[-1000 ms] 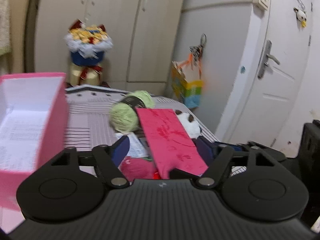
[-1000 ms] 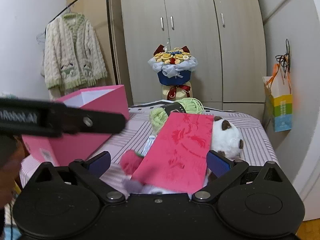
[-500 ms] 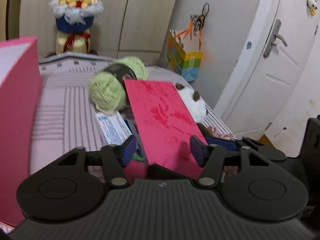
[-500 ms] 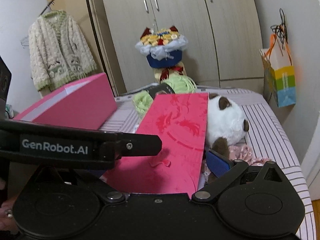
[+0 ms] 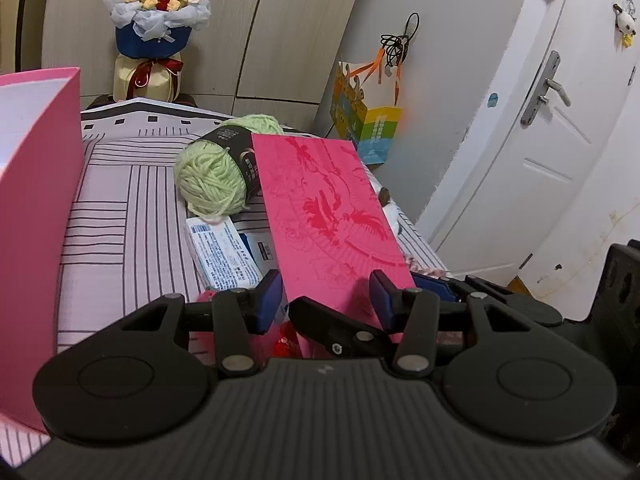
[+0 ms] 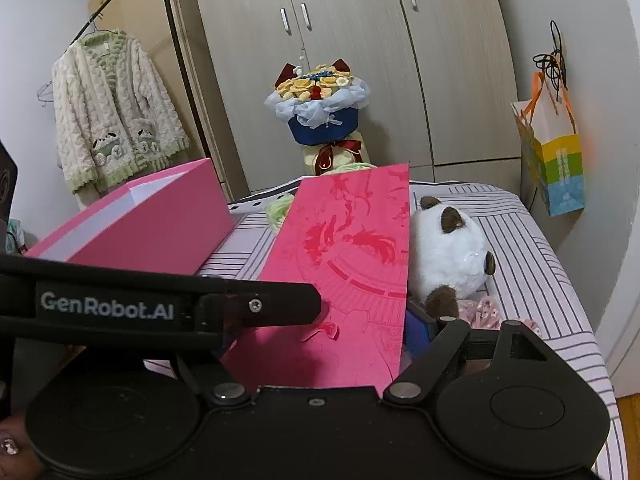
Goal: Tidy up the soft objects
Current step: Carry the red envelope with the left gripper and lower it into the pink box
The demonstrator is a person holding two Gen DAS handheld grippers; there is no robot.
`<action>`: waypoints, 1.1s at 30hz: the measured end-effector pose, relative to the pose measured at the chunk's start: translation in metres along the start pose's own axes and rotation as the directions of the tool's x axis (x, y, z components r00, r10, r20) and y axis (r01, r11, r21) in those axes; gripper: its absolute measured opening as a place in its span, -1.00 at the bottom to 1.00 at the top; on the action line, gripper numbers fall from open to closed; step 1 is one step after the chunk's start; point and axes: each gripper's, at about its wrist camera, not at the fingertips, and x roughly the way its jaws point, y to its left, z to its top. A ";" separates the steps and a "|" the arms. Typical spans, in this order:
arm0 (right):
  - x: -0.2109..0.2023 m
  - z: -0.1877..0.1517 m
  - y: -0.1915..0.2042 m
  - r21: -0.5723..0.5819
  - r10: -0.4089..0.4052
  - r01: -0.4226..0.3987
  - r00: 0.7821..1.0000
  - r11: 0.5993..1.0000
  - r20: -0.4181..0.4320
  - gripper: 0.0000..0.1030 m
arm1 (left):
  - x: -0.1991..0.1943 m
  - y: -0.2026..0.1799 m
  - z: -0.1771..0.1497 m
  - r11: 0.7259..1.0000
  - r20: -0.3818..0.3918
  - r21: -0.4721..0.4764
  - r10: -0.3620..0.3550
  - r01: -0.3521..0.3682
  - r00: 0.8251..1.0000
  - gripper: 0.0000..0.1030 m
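Red card (image 6: 352, 256): now raised steeper over the bed, hiding most of the yarn (image 6: 280, 210) in the right view; left gripper (image 5: 326, 300) advanced, its arm now crossing the card's lower edge.

Green yarn ball (image 5: 212, 178): black paper band, lying on the striped bed by the tilted pink card's far edge. White plush toy (image 6: 448, 256): brown ears and paws, on its side just right of the card. Small pink floral fabric piece (image 6: 484, 312): beside the plush's paw.
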 end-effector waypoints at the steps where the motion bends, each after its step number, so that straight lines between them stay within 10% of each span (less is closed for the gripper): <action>1: -0.003 0.001 0.002 0.005 0.003 -0.003 1.000 1.000 -0.002 0.65 | -0.004 -0.001 0.001 1.000 -0.002 -0.002 -0.002 0.002 1.000 -0.09; 21: -0.049 0.016 0.085 0.006 0.122 -0.122 0.981 0.992 -0.154 0.65 | -0.119 0.016 -0.010 0.996 0.001 -0.090 0.021 -0.021 1.000 -0.04; 33: -0.025 0.044 0.166 -0.050 0.269 -0.280 0.949 0.959 -0.162 0.65 | -0.193 0.068 0.001 0.977 0.077 -0.162 0.155 -0.141 0.985 -0.04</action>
